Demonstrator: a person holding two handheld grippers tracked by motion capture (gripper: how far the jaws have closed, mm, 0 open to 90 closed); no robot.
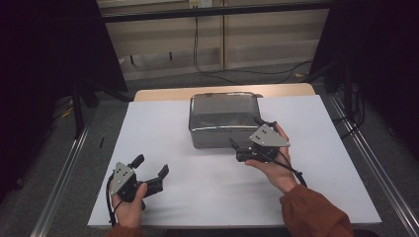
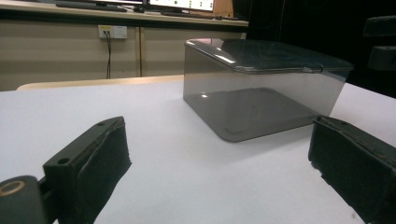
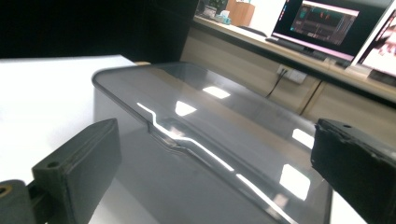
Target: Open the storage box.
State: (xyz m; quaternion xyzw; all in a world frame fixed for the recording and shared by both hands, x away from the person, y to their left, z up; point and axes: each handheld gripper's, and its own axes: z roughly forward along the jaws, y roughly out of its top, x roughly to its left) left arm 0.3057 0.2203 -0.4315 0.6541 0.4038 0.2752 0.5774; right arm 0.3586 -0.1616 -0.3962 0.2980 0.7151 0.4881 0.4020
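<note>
We see a grey see-through box (image 1: 223, 118) with its lid on, sitting near the far edge of the desk (image 1: 316, 163). Our right gripper (image 1: 245, 134) is at the box's near right corner, fingers wide apart, holding nothing. Our left gripper (image 1: 150, 166) waits near the desk's near left corner, fingers wide apart and empty.

Rust-orange sleeve (image 1: 314, 212), black tools with grey three-cornered plates, trailing black cables
</note>
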